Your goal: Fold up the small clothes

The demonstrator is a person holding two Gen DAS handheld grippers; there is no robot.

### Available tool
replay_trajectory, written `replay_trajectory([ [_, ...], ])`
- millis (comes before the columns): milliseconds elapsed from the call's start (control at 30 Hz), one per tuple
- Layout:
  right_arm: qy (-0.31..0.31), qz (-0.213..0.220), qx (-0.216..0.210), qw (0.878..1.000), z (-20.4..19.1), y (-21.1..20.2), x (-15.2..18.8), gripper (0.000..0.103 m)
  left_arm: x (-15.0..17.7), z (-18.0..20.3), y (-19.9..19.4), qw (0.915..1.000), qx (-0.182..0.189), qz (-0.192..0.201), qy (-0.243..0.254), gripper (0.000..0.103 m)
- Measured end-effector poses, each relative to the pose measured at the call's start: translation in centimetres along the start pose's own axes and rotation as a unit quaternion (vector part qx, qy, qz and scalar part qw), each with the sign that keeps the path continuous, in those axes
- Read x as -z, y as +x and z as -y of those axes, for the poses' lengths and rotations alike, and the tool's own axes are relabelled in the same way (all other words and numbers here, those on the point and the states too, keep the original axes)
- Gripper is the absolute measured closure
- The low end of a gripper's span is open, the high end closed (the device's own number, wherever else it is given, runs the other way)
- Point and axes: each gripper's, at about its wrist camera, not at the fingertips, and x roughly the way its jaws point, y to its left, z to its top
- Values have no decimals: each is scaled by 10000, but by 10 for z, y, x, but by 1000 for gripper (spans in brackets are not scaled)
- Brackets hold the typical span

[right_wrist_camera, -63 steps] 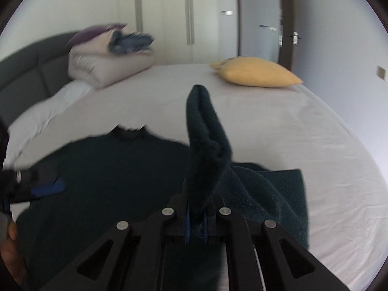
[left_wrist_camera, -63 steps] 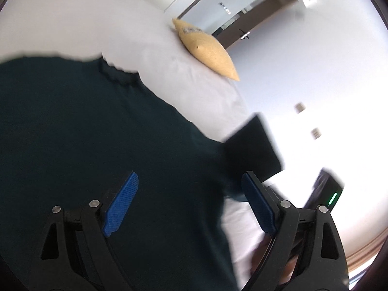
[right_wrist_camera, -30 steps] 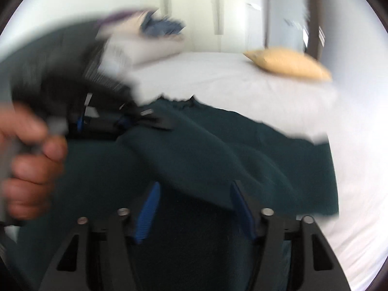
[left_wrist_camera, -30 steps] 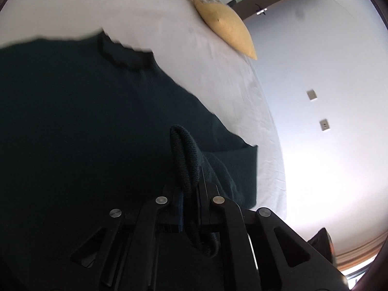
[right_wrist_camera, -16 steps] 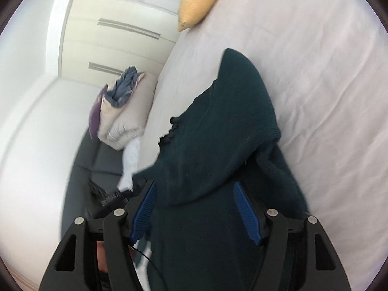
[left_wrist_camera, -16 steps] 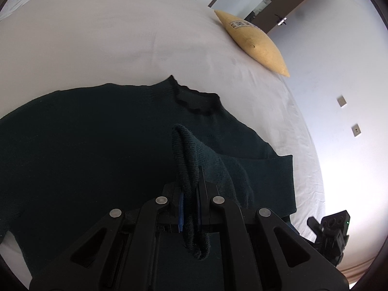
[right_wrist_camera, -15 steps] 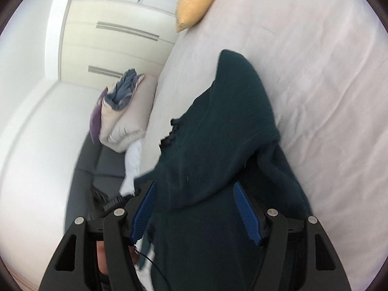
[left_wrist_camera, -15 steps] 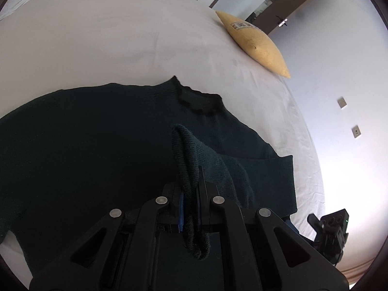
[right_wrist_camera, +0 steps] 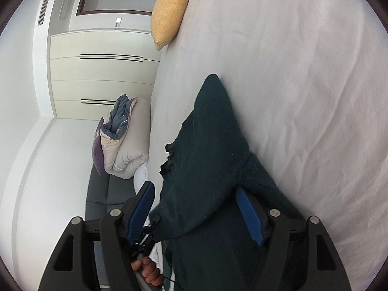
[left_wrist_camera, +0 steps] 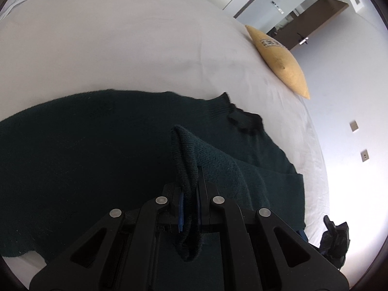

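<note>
Dark green sweater (left_wrist_camera: pixel 97 150) lies spread flat on the white bed sheet (left_wrist_camera: pixel 121 48), body toward the near and left side of the left wrist view, collar (left_wrist_camera: pixel 242 117) toward the far right. Left gripper (left_wrist_camera: pixel 189 208) is clenched on the sleeve cuff (left_wrist_camera: pixel 184 150); the cuff is pinched between the blue pads and stands up above them as a folded loop, with the sleeve (left_wrist_camera: pixel 242 177) draping off to the right over the sweater body. A bit of cuff hangs down below the pads on the near side. Right gripper (right_wrist_camera: pixel 196 218) is released, jaws wide apart, blue pads (right_wrist_camera: pixel 249 220) on either side of sweater fabric (right_wrist_camera: pixel 206 169) but not pressing it; whether the pads touch the knit, cannot tell. In the right wrist view the sweater runs from near centre up to a point on the sheet (right_wrist_camera: pixel 303 84). Person's hand (right_wrist_camera: pixel 148 271) shows low in that view, fingers curled around a handle. Yellow pillow (left_wrist_camera: pixel 281 58) lies on the far right of the bed; a folded duvet pile (right_wrist_camera: pixel 123 145) with a grey-blue garment on top sits at the headboard end. Wardrobe doors (right_wrist_camera: pixel 97 72) behind.
</note>
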Motion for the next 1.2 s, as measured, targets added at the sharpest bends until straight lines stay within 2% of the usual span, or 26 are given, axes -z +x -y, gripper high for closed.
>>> replay_trajectory([
  [300,98,88,112,9998,6,0,1,31,11,-11,-2,10000,-56,56,6,97],
  [467,-51,82,173,9998,4,2,4,31,20,-20,4,9999,-106,-25,-54,97],
  [667,-85,34,269,9996,1,-8,2,31,25,-25,6,9999,-2,28,-113,95],
  [733,-253,80,286,9992,-8,-19,0,29,27,-27,1,9999,-17,16,-121,95],
  [867,-727,146,323,9967,-29,-29,-17,29,33,-28,-12,9994,-317,-19,-122,92],
  [933,-843,103,322,9959,-37,-23,-33,29,36,-26,-23,9977,-661,108,-78,92],
  [1000,-998,-21,296,9946,-44,-11,-47,29,37,-14,-38,9939,-976,479,165,92],
  [1067,-1158,-146,309,9927,-50,7,-60,29,35,4,-45,9929,-826,710,481,92],
  [1133,-1316,-328,321,9902,-55,29,-71,29,31,19,-38,9929,-626,714,715,92],
  [1200,-1325,-409,412,9895,-53,53,-84,29,28,26,-24,9925,-654,632,820,92],
])
